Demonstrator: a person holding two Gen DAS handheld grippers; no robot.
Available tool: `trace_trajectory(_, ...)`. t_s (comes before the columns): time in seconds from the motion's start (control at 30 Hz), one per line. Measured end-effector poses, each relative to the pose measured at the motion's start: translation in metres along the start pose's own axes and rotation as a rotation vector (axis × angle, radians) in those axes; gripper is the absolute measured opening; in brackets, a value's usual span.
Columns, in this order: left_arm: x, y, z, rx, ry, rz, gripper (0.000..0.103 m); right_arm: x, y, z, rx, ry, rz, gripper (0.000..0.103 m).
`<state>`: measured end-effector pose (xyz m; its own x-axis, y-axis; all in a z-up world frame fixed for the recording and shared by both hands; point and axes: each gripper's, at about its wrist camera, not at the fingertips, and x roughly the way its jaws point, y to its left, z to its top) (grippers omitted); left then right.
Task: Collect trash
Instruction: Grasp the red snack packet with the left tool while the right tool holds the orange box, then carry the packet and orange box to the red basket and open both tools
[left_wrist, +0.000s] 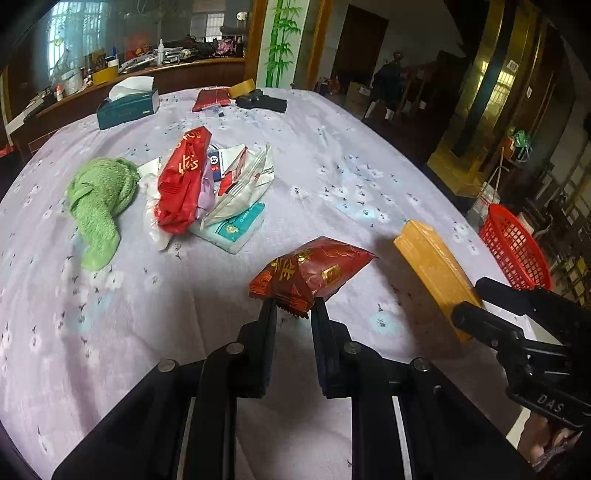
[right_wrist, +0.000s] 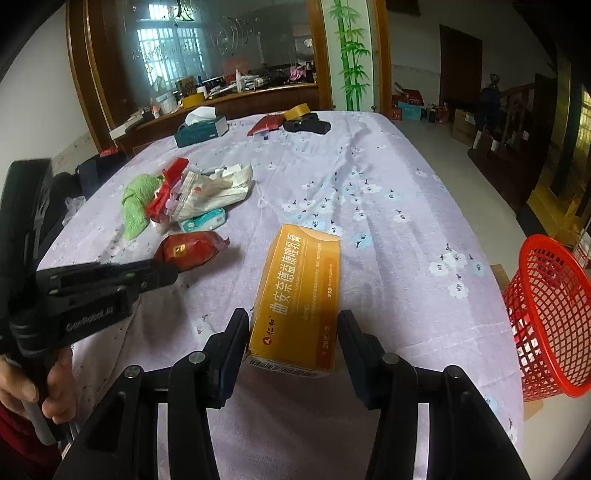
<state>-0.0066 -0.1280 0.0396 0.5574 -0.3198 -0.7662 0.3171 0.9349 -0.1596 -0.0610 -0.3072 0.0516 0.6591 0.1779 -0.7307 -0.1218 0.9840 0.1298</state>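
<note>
My left gripper is shut on the near edge of a dark red snack packet, which also shows in the right wrist view. My right gripper is shut on the near end of an orange carton, with a finger on each side; the carton also shows in the left wrist view. A pile of wrappers lies further back on the lilac tablecloth. A red mesh basket stands off the table's right edge.
A green towel lies left of the pile. A tissue box, a red envelope, a tape roll and a black case sit at the far edge. A cluttered counter runs behind.
</note>
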Motion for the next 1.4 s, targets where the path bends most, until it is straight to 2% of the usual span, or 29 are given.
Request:
trace_trajectory(0.1, -0.006, -0.004, -0.004, 0.012, -0.021, 0.015, 0.018, -0.004, 0.001, -0.002, -0.001, -0.007, -0.006, 0.054)
trace_trajectory(0.43, -0.016, -0.017, -0.007, 0.031, -0.037, 0.0, 0.018, -0.019, -0.003, -0.003, 0.016, -0.034, -0.02, 0.054)
trace_trajectory(0.77, -0.017, -0.044, 0.004, 0.079, -0.045, -0.026, 0.018, -0.04, -0.023, -0.003, 0.066, -0.075, -0.04, 0.054)
trace_trajectory(1.0, -0.014, -0.094, 0.021, 0.153, -0.05, -0.099, 0.018, -0.08, -0.085, -0.002, 0.19, -0.156, -0.106, 0.054)
trace_trajectory(1.2, 0.0, -0.156, 0.041, 0.232, -0.037, -0.181, 0.018, -0.121, -0.158, -0.01, 0.322, -0.224, -0.194, 0.054)
trace_trajectory(1.4, 0.024, -0.227, 0.057, 0.286, -0.005, -0.272, 0.018, -0.14, -0.225, -0.018, 0.435, -0.242, -0.241, 0.054)
